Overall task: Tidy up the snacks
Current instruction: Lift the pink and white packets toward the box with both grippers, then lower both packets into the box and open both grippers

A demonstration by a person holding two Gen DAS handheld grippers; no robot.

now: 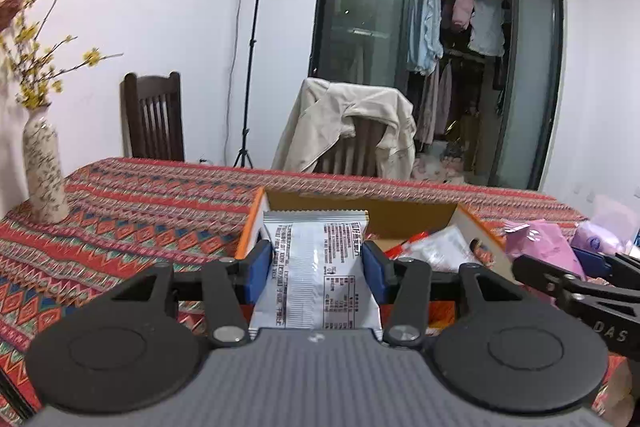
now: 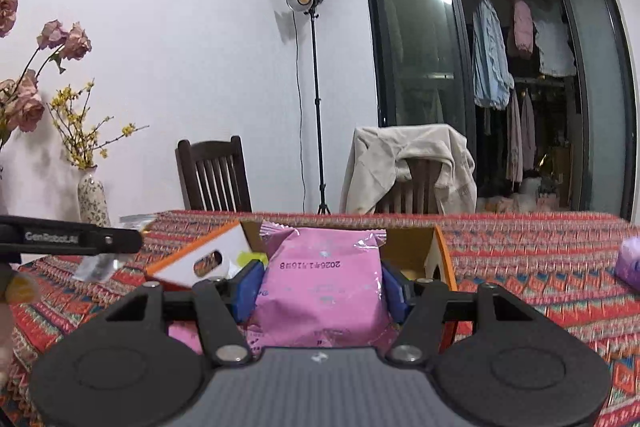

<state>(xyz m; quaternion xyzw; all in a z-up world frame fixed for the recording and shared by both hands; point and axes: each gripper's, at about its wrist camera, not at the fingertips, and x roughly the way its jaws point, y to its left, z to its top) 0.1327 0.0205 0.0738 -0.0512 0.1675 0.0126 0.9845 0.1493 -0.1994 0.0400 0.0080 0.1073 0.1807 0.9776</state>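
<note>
Open cardboard box (image 1: 472, 227) with snack packets (image 1: 436, 251) inside

Black claw (image 1: 316, 267), blue pads (image 1: 258, 269) (silver screws)

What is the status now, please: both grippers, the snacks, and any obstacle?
Left gripper shut on silver packet. Right gripper shut on pink packet. Both in front of the open cardboard box, other snacks already inside. Nothing in the way.

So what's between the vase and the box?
Only bare patterned tablecloth lies between the vase and the cardboard box, in the left wrist view.
</note>
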